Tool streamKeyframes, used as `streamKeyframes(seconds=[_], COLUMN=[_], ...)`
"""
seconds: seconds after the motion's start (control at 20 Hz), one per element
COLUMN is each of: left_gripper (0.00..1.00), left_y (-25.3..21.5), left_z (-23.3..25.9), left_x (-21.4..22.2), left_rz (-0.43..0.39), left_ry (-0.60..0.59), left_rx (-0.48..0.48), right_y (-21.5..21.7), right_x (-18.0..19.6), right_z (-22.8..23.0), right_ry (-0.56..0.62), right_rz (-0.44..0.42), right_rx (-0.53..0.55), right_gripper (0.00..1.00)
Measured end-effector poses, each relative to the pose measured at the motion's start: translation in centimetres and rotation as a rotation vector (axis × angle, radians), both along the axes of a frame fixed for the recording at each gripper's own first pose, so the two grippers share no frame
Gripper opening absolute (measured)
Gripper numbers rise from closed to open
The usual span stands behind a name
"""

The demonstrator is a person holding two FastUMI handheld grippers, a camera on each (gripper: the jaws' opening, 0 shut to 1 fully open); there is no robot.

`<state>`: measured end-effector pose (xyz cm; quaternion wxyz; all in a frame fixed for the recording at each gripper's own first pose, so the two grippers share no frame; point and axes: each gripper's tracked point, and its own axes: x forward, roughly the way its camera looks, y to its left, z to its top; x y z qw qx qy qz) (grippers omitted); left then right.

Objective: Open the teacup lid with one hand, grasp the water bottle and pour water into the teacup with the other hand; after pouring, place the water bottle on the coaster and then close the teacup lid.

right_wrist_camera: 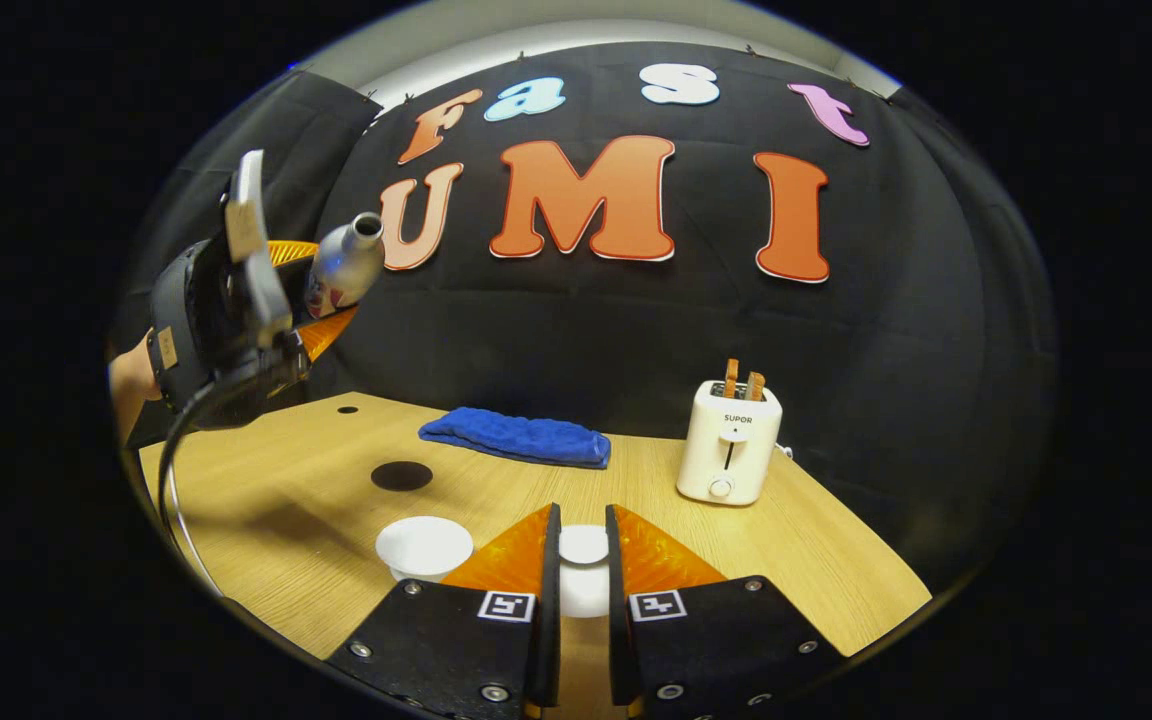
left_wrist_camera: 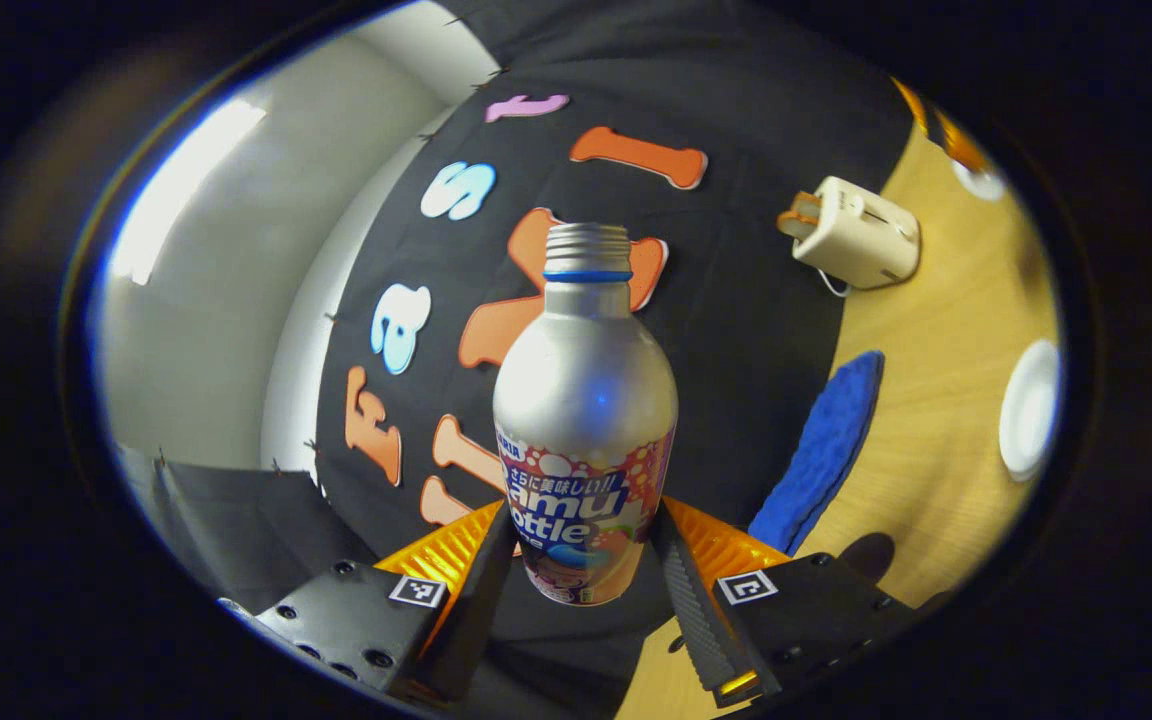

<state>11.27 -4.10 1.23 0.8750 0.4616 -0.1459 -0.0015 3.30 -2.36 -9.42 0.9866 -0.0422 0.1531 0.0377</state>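
A silver water bottle point(left_wrist_camera: 584, 420) with a printed label and no cap sits between my left gripper's point(left_wrist_camera: 586, 560) fingers, which are shut on its lower body. In the right gripper view the left gripper point(right_wrist_camera: 321, 290) holds the bottle point(right_wrist_camera: 346, 262) high above the table's left side, tilted with its mouth pointing right. My right gripper point(right_wrist_camera: 583, 560) is shut on the white teacup lid point(right_wrist_camera: 584, 545), just above the table. The open white teacup point(right_wrist_camera: 424, 548) stands to its left. A dark round coaster point(right_wrist_camera: 401, 476) lies behind the cup.
A folded blue cloth point(right_wrist_camera: 516, 437) lies at the back of the wooden table point(right_wrist_camera: 816, 560). A white toaster point(right_wrist_camera: 729, 445) with two slices stands at the back right. A hand point(right_wrist_camera: 131, 385) holds the left gripper, and its cable hangs down at the left edge.
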Motion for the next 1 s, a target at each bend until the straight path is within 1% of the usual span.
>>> streamKeyframes(seconds=[0.05,0.15,0.2,0.3,0.4,0.45,0.5,0.55,0.6,0.65,0.8,0.85,0.9,0.95,1.0], left_gripper=[0.83,0.83,0.83,0.83,0.83,0.78,0.82,0.83,0.79,0.83,0.83,0.79,0.83,0.83,0.79], left_y=[0.6,1.5,1.8,2.5,3.0,3.4,3.5,4.0,4.1,4.3,3.9,3.7,3.3,3.2,3.1], left_z=[0.7,1.2,0.9,0.2,-0.6,-1.1,-1.7,-2.5,-3.3,-4.0,-6.2,-7.4,-8.3,-9.3,-10.3], left_x=[0.2,0.9,1.4,2.2,3.8,4.3,4.9,5.1,5.2,5.4,5.8,6.3,6.5,6.8,7.1], left_rz=[0.013,0.008,0.004,-0.001,-0.003,-0.003,-0.011,-0.01,-0.018,-0.017,-0.037,-0.037,-0.04,-0.037,-0.032], left_ry=[-0.019,-0.009,0.013,0.053,0.103,0.129,0.161,0.186,0.215,0.235,0.305,0.328,0.354,0.376,0.402], left_rx=[-0.059,-0.213,-0.299,-0.426,-0.568,-0.635,-0.699,-0.749,-0.789,-0.828,-0.919,-0.942,-0.964,-0.98,-0.994], right_y=[0.2,0.7,0.9,1.2,1.6,1.6,1.8,1.9,1.9,1.9,2.0,2.0,1.8,1.7,1.6], right_x=[0.1,0.2,0.2,0.2,0.2,0.2,0.3,0.2,0.3,0.3,0.3,0.4,0.3,0.3,0.3], right_z=[0.1,0.1,0.0,-0.3,-0.5,-0.5,-0.4,-0.4,-0.4,-0.4,-0.5,-0.6,-0.8,-0.9,-1.0], right_ry=[-0.001,0.0,0.002,0.007,0.014,0.016,0.014,0.015,0.014,0.014,0.015,0.015,0.019,0.02,0.025], right_rz=[0.003,0.008,0.011,0.015,0.022,0.024,0.027,0.031,0.031,0.031,0.033,0.032,0.033,0.029,0.028], right_rx=[0.003,0.013,0.015,0.02,0.014,0.008,0.008,0.01,0.012,0.013,0.026,0.028,0.023,0.02,0.02], right_gripper=[0.2,0.2,0.2,0.2,0.2,0.2,0.2,0.2,0.2,0.2,0.2,0.2,0.2,0.2,0.2])
